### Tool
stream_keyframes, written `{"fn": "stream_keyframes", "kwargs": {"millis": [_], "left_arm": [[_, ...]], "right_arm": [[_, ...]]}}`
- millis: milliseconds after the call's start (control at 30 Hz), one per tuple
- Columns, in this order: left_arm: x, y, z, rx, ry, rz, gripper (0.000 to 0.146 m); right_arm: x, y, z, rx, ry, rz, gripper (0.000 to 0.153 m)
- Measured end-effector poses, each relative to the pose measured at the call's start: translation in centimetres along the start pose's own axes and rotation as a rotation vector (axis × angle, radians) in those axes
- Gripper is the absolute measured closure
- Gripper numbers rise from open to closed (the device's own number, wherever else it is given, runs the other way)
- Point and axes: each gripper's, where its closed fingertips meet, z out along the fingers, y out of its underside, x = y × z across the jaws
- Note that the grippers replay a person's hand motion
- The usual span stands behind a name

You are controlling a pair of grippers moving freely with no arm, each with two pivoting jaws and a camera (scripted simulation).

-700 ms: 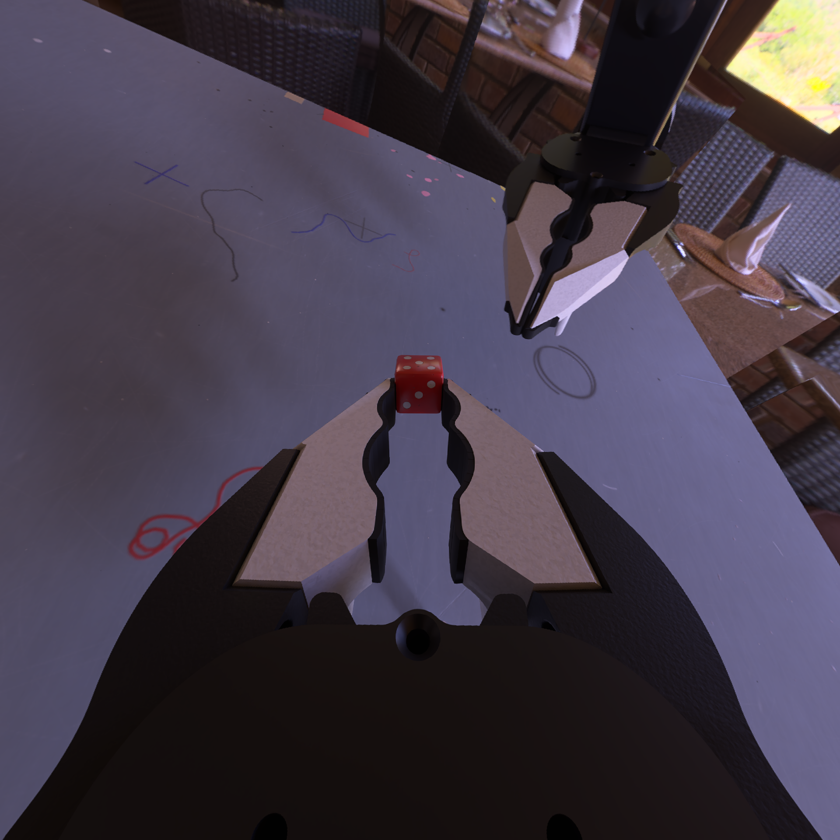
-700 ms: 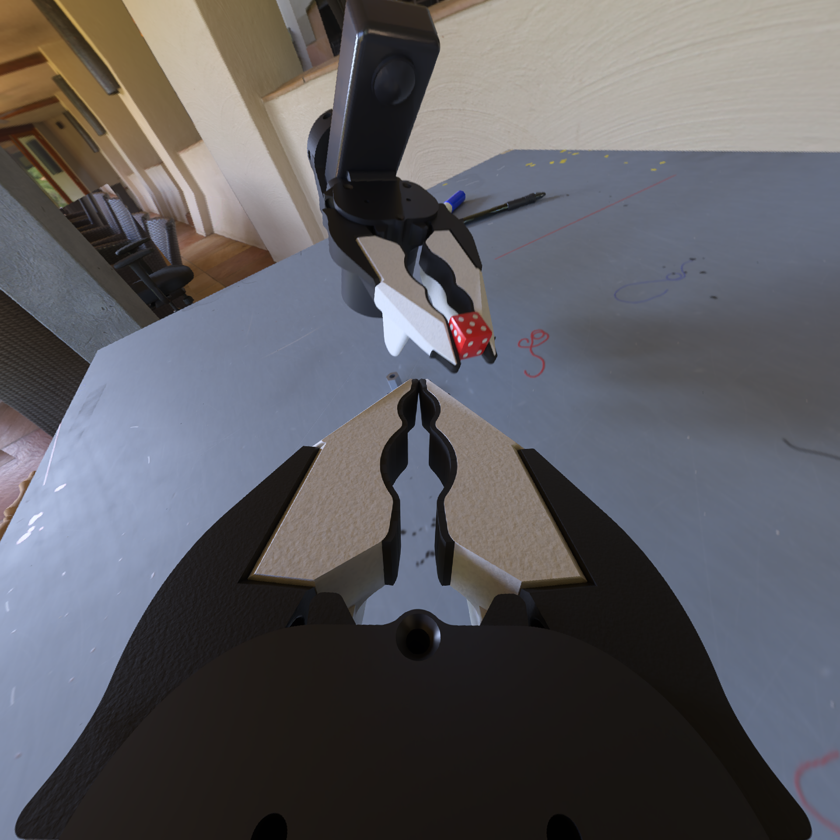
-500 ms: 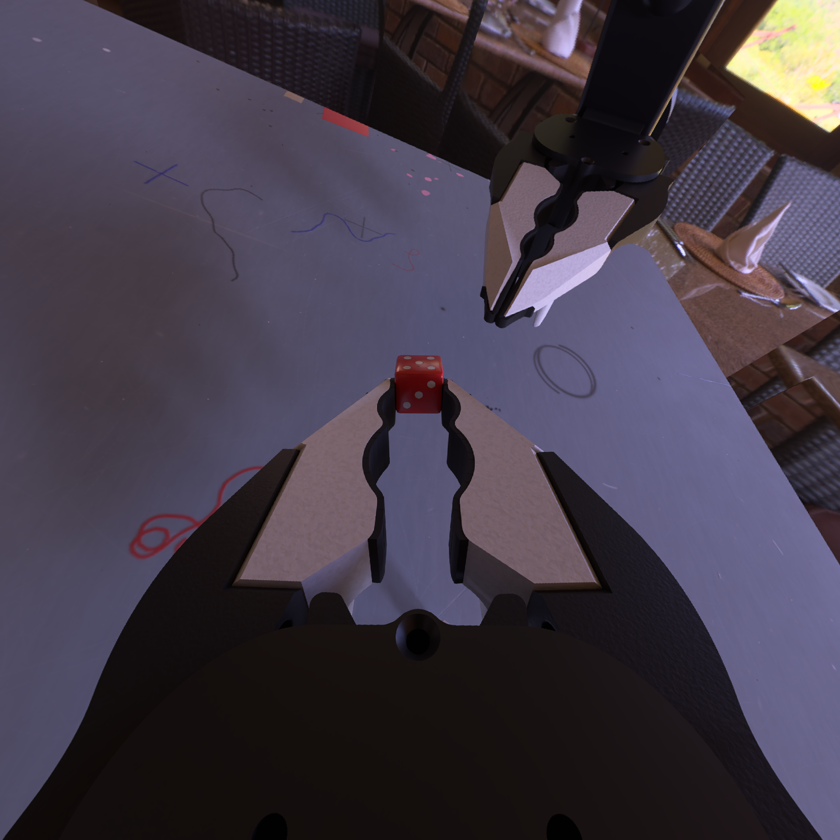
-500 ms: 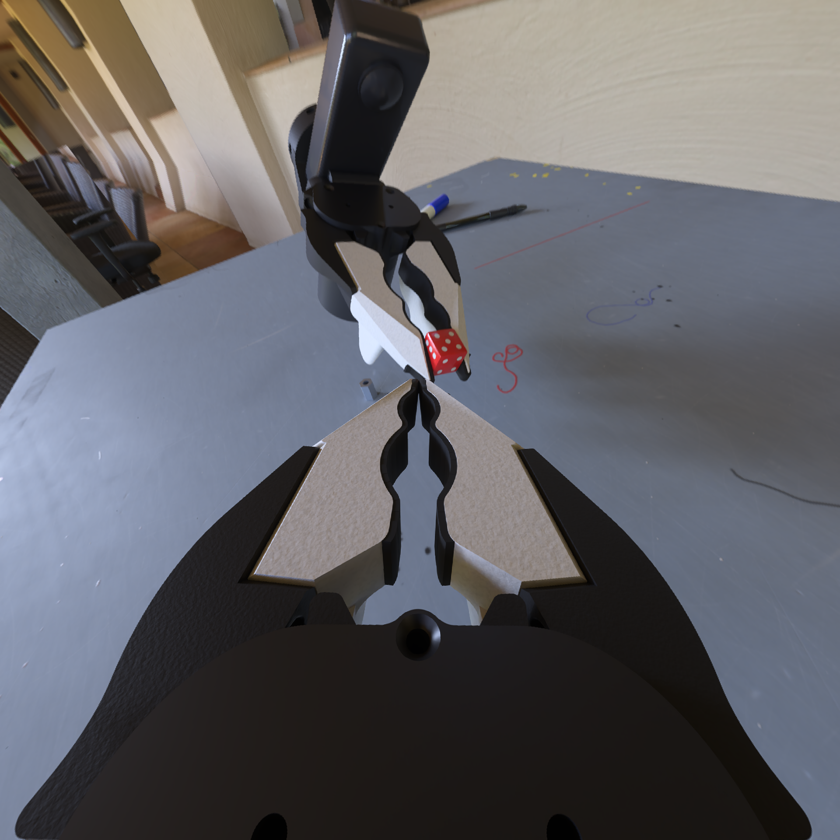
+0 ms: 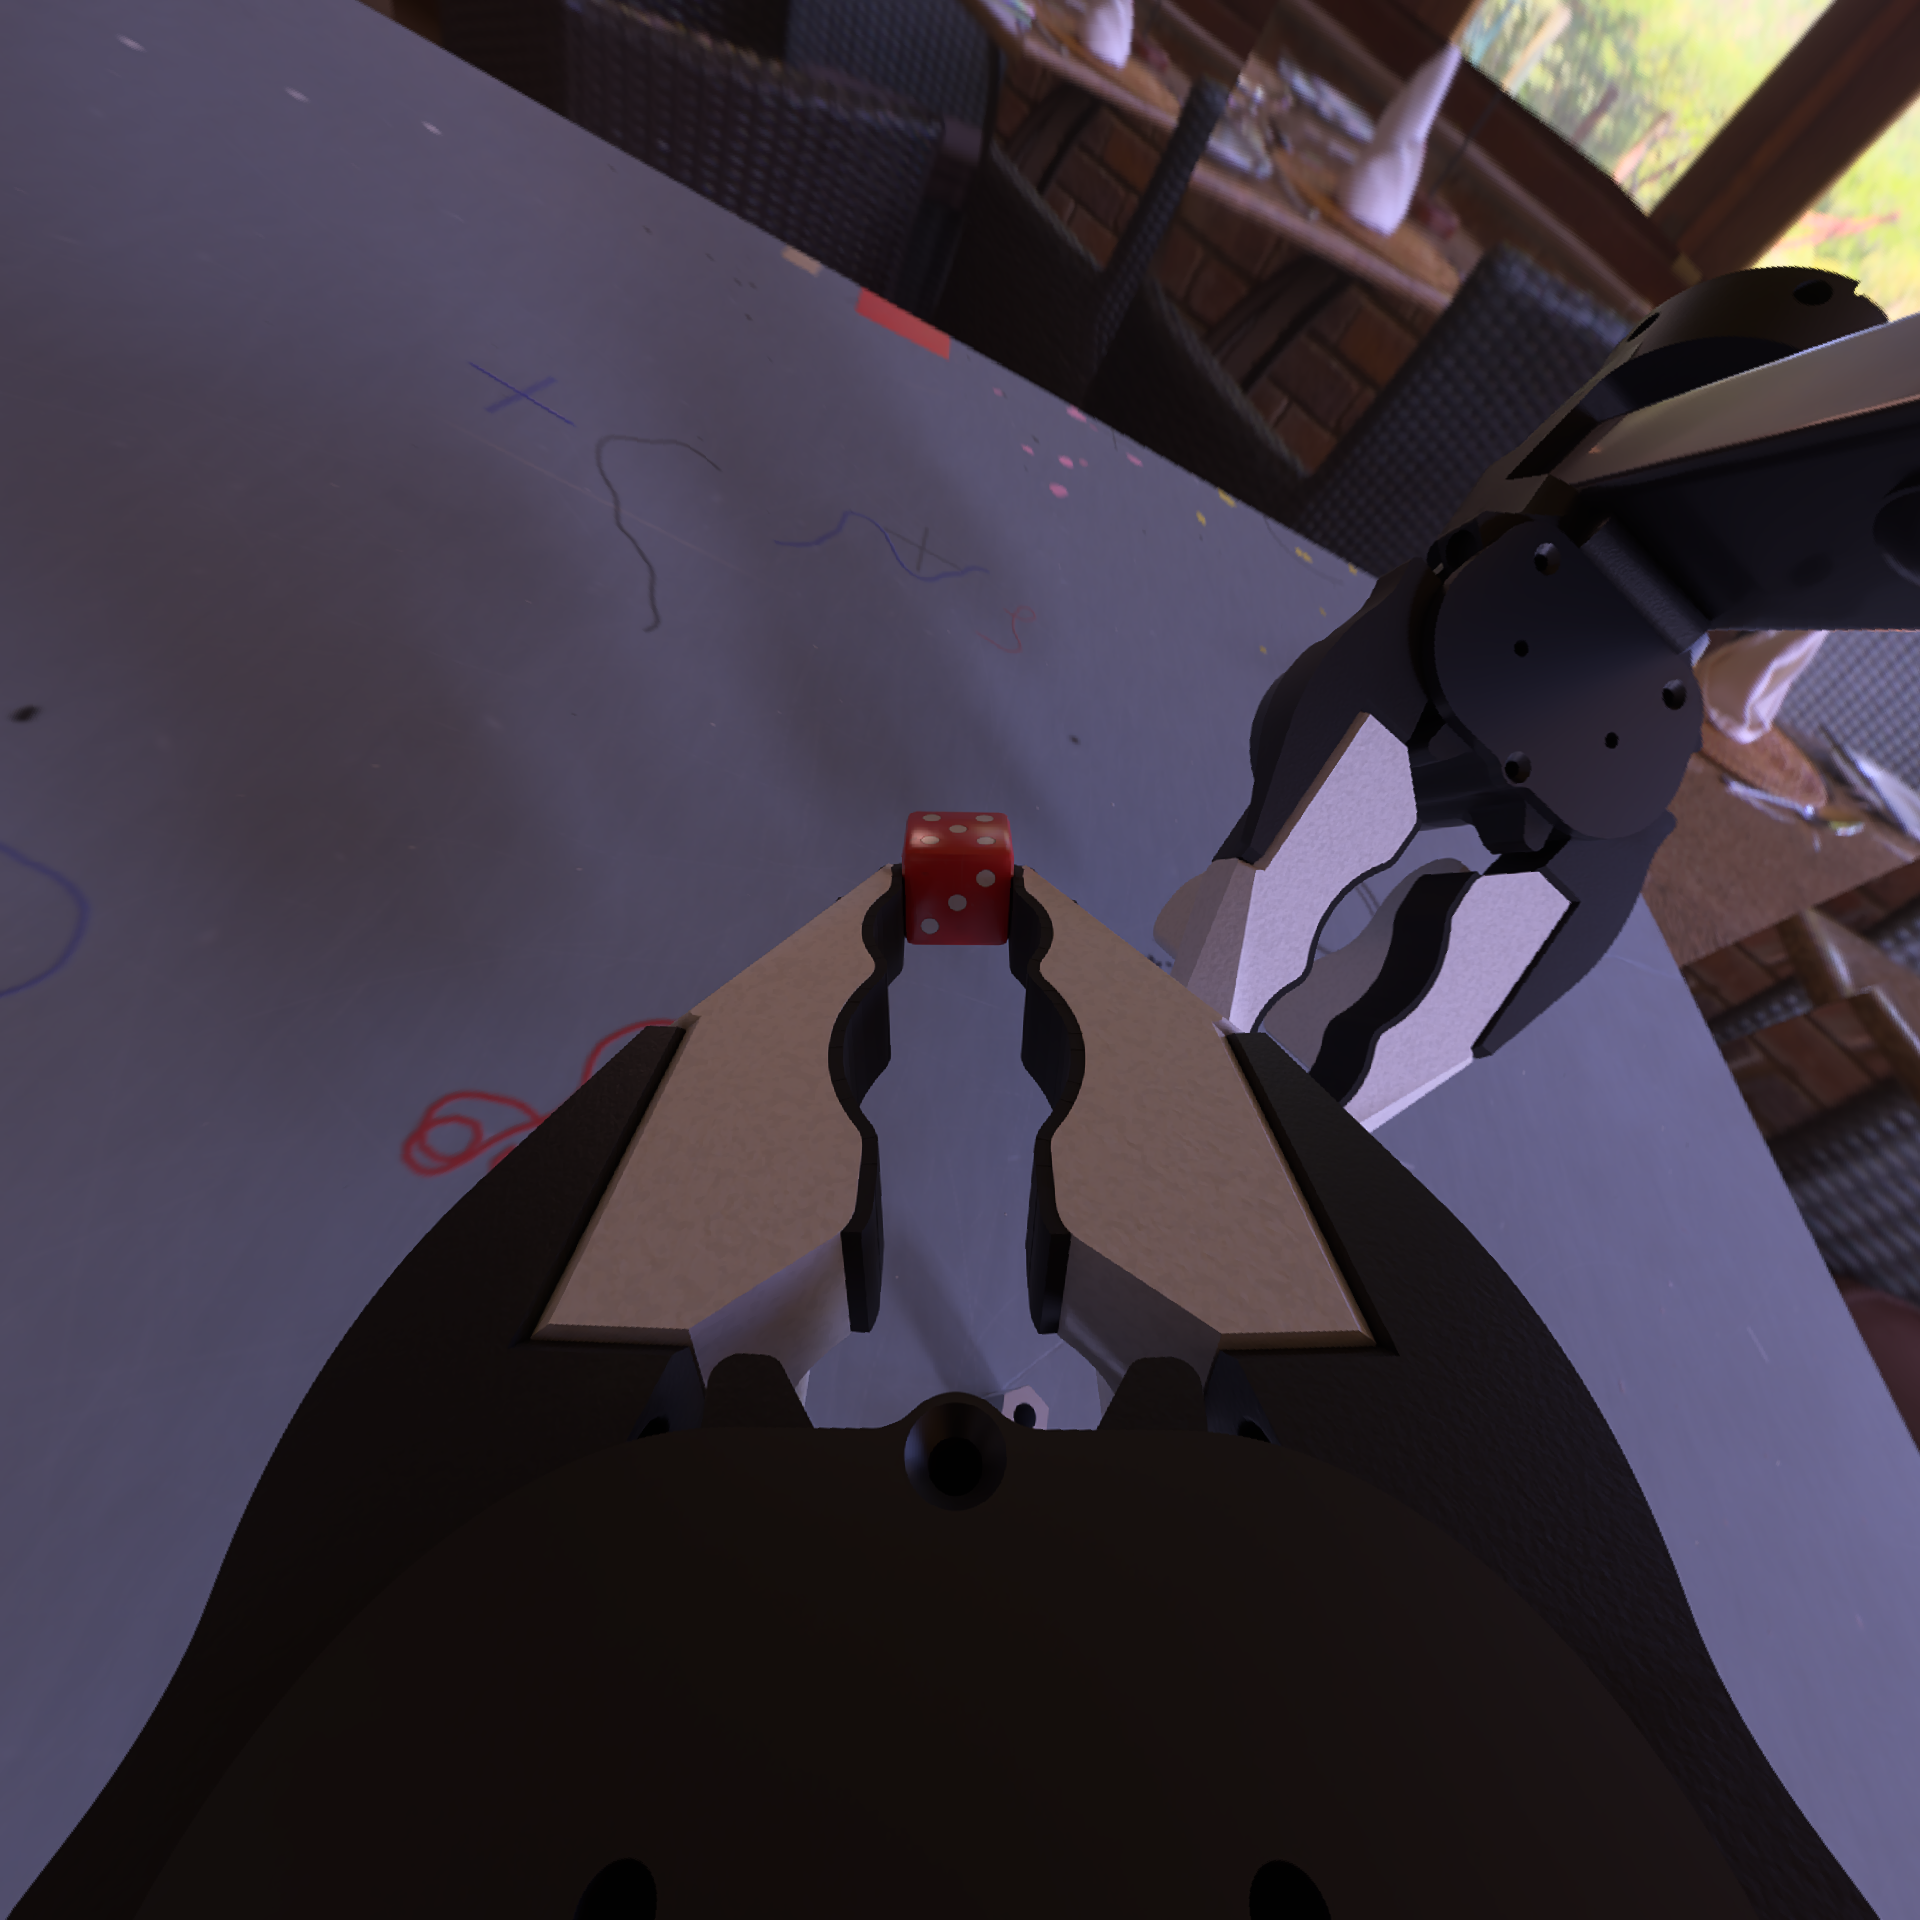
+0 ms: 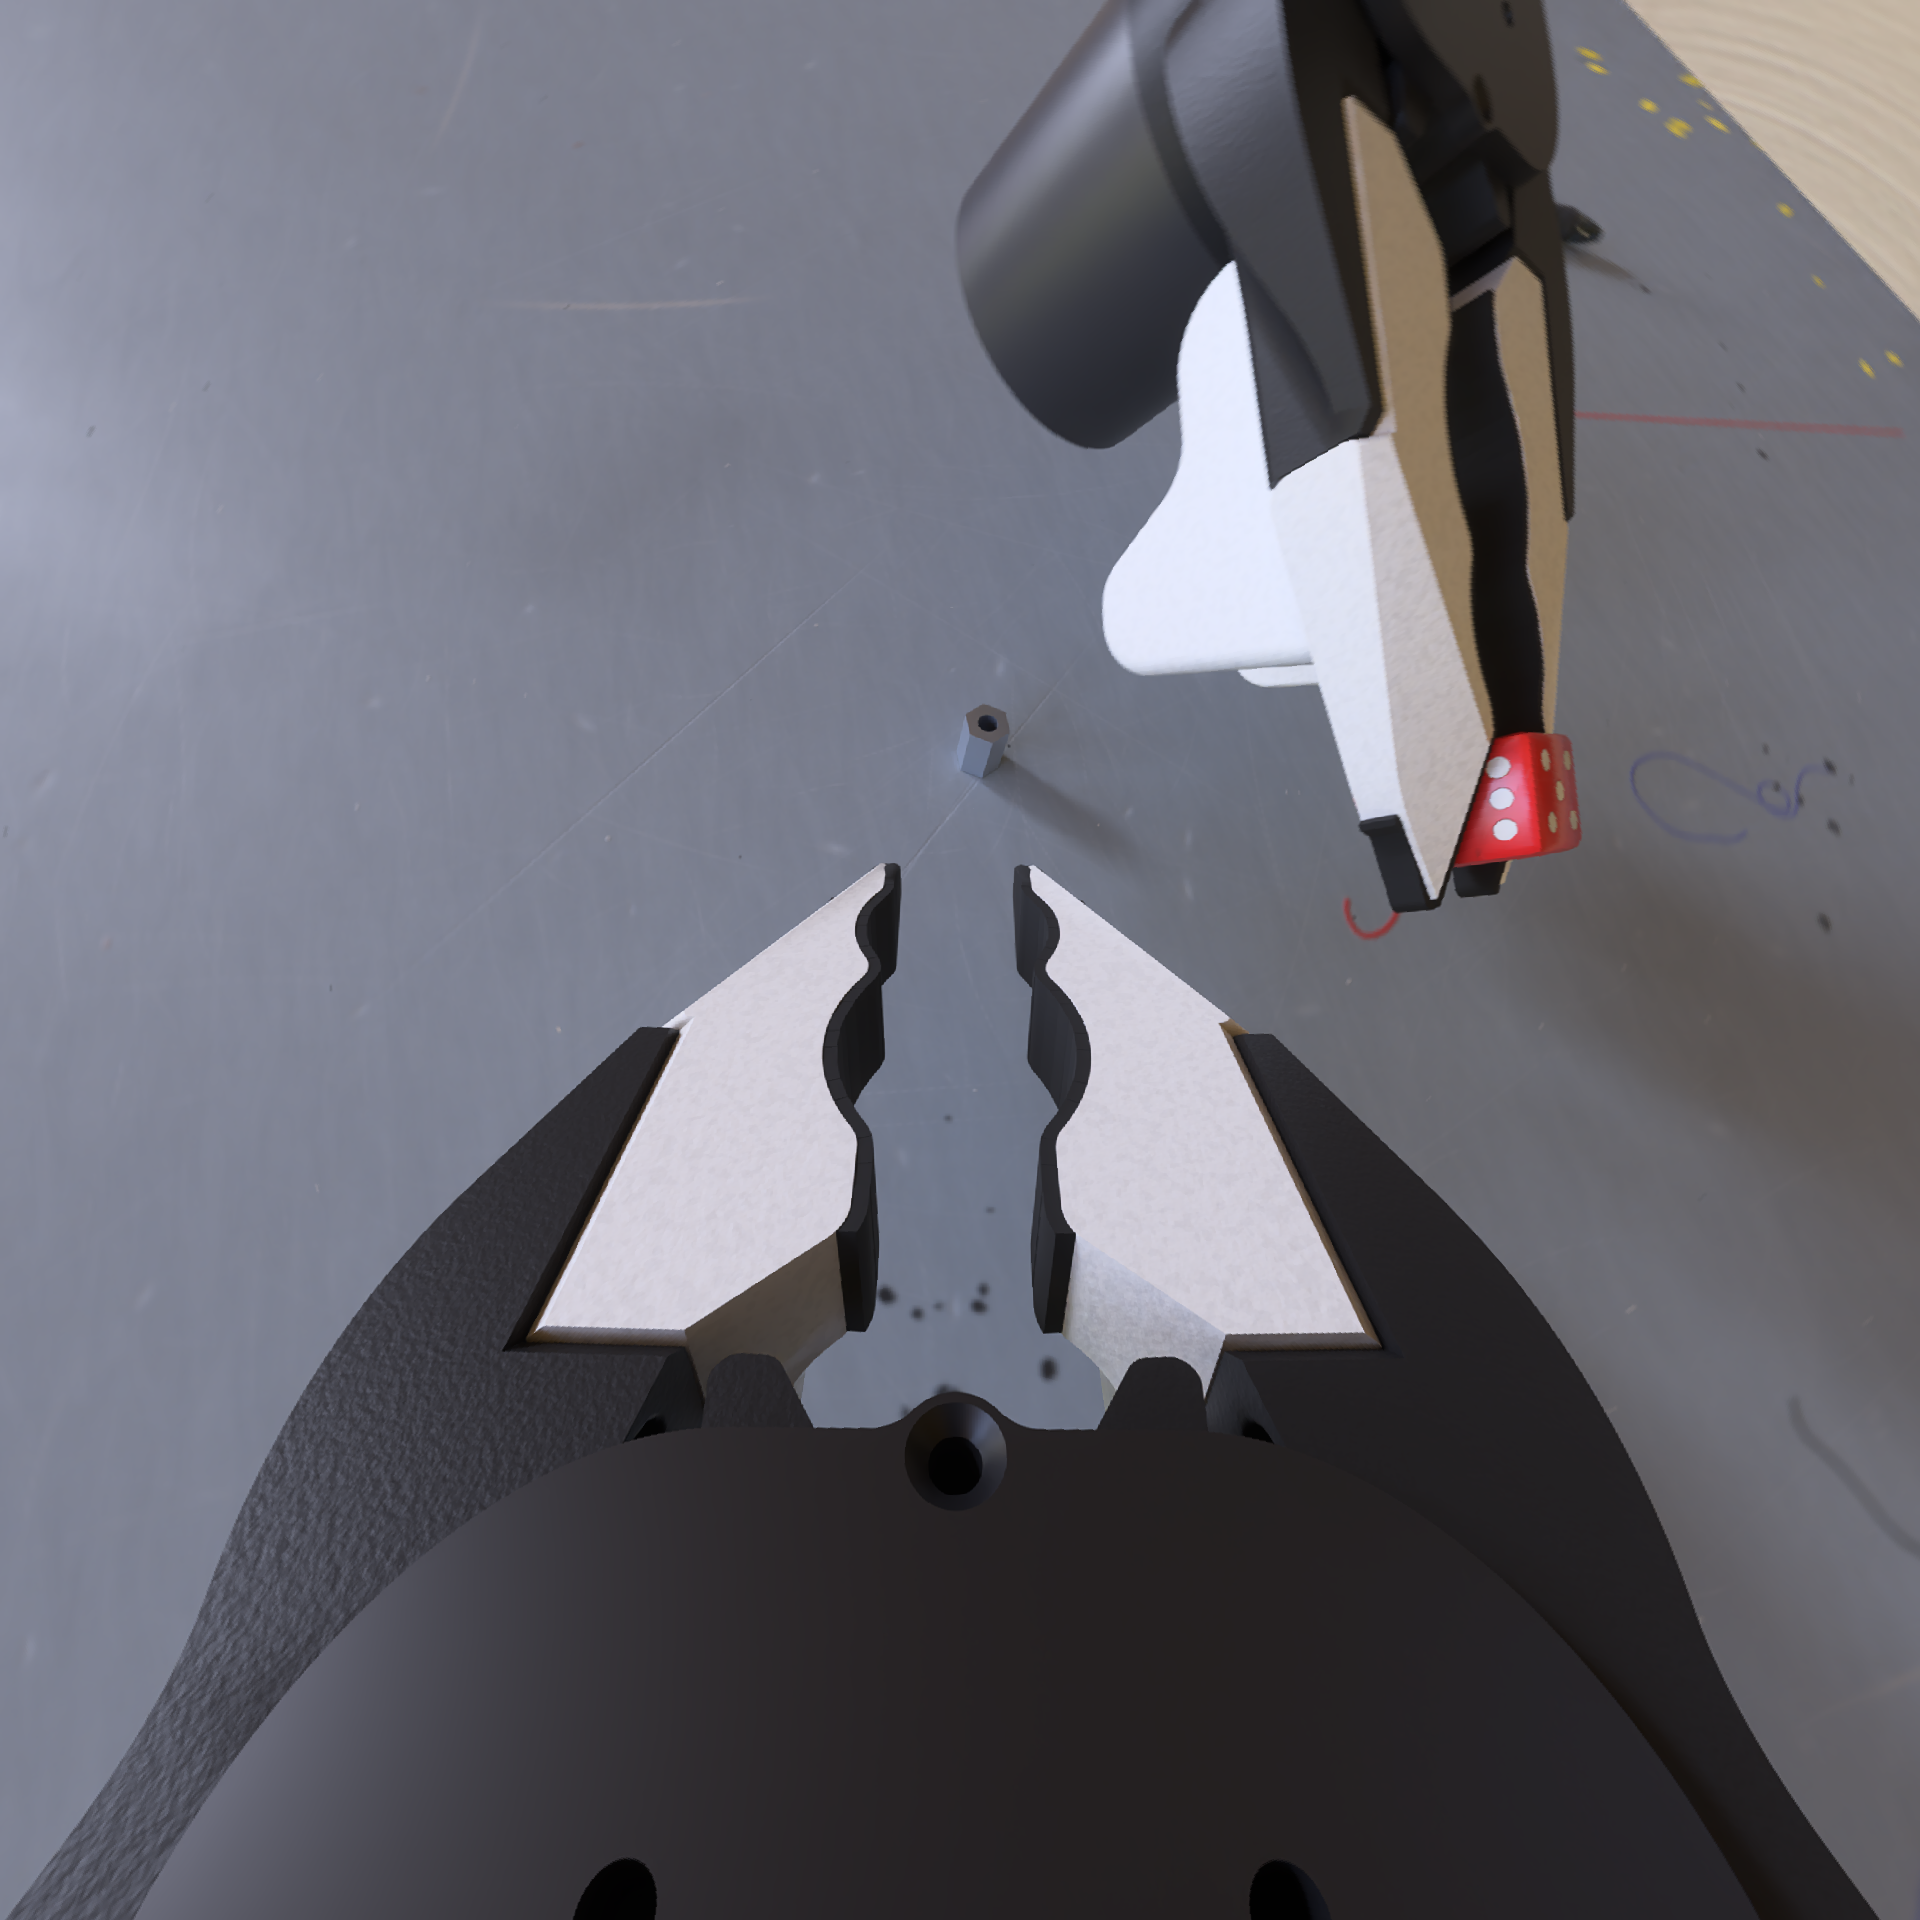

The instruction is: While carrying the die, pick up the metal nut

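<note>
My left gripper [image 5: 956, 883] is shut on the red die [image 5: 956, 878] and holds it above the grey table [image 5: 312, 727]. It also shows at the upper right of the right wrist view [image 6: 1444, 883], with the die [image 6: 1522, 800] at its tips. My right gripper [image 6: 956, 883] is open and empty, and points down at the table. The small grey metal nut [image 6: 982, 743] stands on end just beyond its fingertips, apart from them. In the left wrist view the right gripper [image 5: 1288, 1018] hangs open at the right.
Pen scribbles in red [image 5: 457, 1132], blue and black mark the table. The table's far edge [image 5: 1143, 416] runs diagonally, with dark wicker chairs [image 5: 790, 135] beyond it. The left gripper's dark body [image 6: 1091, 239] hangs over the table up and right of the nut.
My right gripper has opened from shut and tipped down towards the table, so the nut now shows ahead of its tips. My left gripper still holds the die.
</note>
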Motion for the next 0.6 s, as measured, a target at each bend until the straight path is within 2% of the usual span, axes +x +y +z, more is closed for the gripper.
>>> {"fn": "stream_keyframes", "kwargs": {"millis": [67, 167, 333, 467, 600], "left_arm": [[-0.3, -0.7, -0.9, 0.040, -0.015, -0.018, 0.127], [-0.5, -2.2, -3.3, 0.127, -0.017, -0.049, 0.127], [-1.1, -3.4, -10.0, 0.249, -0.129, -0.049, 0.127], [-1.2, -1.2, -15.7, 0.309, -0.192, -0.126, 0.127], [-1.3, 2.6, -19.5, 0.338, -0.259, -0.222, 0.127]], "right_arm": [[0.0, -0.2, -0.4, -0.017, -0.062, -0.063, 0.135], [-0.9, 0.1, -0.9, -0.016, -0.238, -0.140, 0.133], [-0.4, 0.2, 0.9, -0.032, -0.373, -0.190, 0.128], [0.1, -0.4, 3.0, -0.035, -0.488, -0.390, 0.130], [0.8, -1.8, 4.6, 0.028, -0.674, -0.514, 0.130]]}}
